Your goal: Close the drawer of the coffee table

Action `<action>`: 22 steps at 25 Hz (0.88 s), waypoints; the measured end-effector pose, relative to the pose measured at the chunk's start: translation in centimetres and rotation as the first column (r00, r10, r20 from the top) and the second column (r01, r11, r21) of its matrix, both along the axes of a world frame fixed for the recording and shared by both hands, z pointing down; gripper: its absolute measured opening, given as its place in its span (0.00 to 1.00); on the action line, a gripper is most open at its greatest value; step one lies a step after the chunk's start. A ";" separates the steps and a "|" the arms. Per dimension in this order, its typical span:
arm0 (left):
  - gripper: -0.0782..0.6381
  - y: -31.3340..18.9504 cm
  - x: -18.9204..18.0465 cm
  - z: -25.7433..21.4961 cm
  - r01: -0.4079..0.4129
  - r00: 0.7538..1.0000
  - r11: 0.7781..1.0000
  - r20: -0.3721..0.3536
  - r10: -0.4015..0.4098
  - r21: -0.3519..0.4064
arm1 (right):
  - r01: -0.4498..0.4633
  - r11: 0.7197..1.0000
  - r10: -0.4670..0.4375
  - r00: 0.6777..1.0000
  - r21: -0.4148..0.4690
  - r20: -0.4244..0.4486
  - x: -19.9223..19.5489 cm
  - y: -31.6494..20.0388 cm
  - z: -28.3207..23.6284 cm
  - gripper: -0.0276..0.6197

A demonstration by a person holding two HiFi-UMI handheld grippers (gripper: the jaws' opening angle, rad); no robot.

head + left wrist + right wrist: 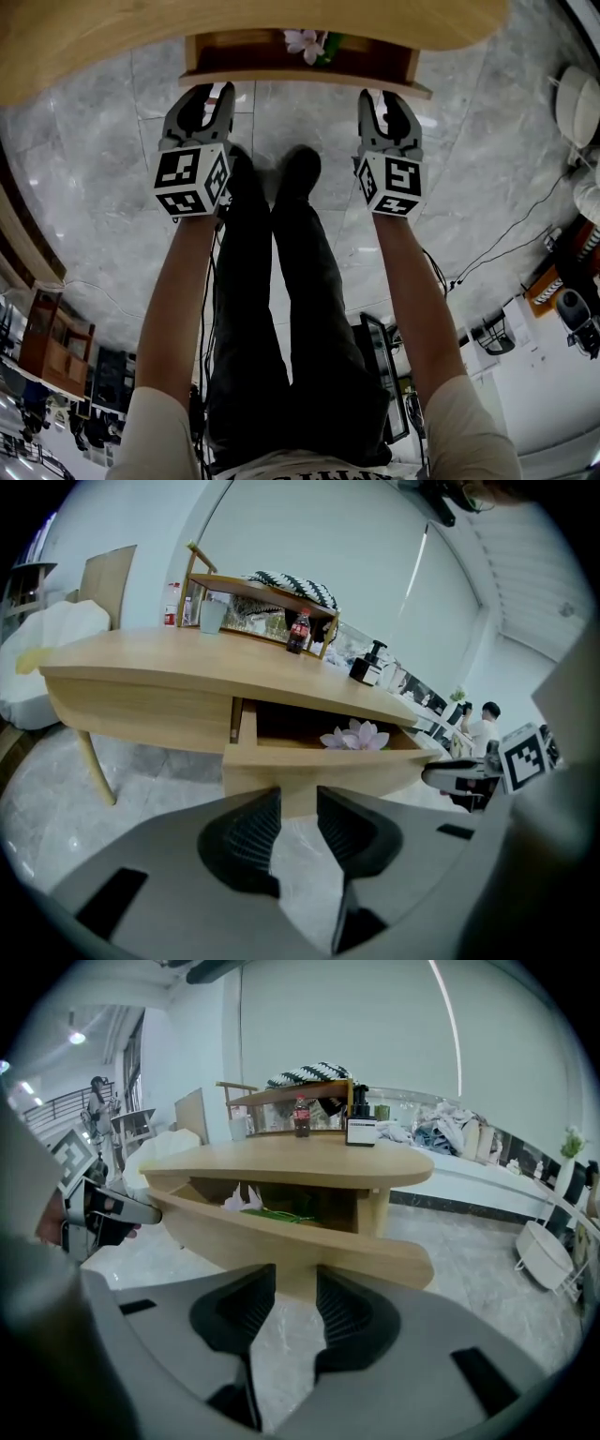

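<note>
While the table (281, 23) spans the far side, its drawer (281, 79) stands open toward the person with a pink flower (305, 42) inside, and the left gripper (211, 94) and right gripper (380, 98) hover near its front, jaws apart and empty.

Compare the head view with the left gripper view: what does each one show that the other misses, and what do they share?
Only the head view shows the person's legs, shoes and forearms from above. Only the left gripper view shows what stands on the tabletop: a cola bottle, a black pump bottle and a wooden rack bearing a striped cushion. Both show the open drawer with a pink flower inside, plus the left gripper and right gripper, each open and empty.
</note>
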State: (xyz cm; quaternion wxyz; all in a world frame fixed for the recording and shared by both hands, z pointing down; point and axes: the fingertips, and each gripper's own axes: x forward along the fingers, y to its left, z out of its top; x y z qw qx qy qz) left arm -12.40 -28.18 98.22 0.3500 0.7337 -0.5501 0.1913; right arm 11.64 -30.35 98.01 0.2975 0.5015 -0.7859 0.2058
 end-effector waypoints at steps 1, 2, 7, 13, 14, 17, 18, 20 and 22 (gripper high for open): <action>0.29 -0.3 0.0 0.0 0.002 1.000 1.000 0.002 -0.002 0.004 | 0.010 1.000 -0.010 1.000 0.003 -0.001 0.0 -0.3 0.0 0.28; 0.29 -0.6 0.1 0.0 0.004 1.000 1.000 0.003 -0.004 0.010 | 0.017 1.000 -0.017 1.000 0.005 -0.001 0.1 -0.7 0.0 0.28; 0.29 -2.5 0.2 -0.1 0.016 1.000 0.999 0.007 -0.016 0.031 | 0.024 1.000 -0.024 1.000 0.021 0.003 0.0 -2.5 -0.1 0.29; 0.31 -5.1 -0.2 -0.1 0.019 0.999 0.996 0.039 -0.022 0.082 | 0.021 0.997 -0.019 0.999 0.077 -0.029 -0.8 -5.1 -0.1 0.33; 0.31 -5.6 -0.1 -0.1 0.023 0.999 0.996 0.044 -0.027 0.091 | 0.021 0.996 -0.018 0.999 0.091 -0.042 -0.8 -5.6 -0.1 0.34; 0.32 -6.6 0.2 -0.2 0.020 0.998 0.993 0.051 -0.026 0.119 | 0.005 0.993 0.001 0.999 0.122 -0.053 -1.0 -6.7 -0.1 0.35; 0.33 -6.9 0.2 -0.2 0.017 0.999 0.992 0.048 -0.023 0.127 | -0.001 0.992 0.008 0.999 0.129 -0.054 -1.1 -7.0 0.0 0.35; 0.33 -7.5 0.2 -0.1 0.013 0.999 0.990 0.041 -0.019 0.140 | -0.002 0.989 0.011 0.998 0.145 -0.061 -1.3 -7.6 0.1 0.36; 0.33 -8.1 0.2 -0.1 0.002 0.999 0.988 0.047 -0.009 0.152 | 0.008 0.987 0.004 0.997 0.160 -0.072 -1.3 -8.2 0.2 0.36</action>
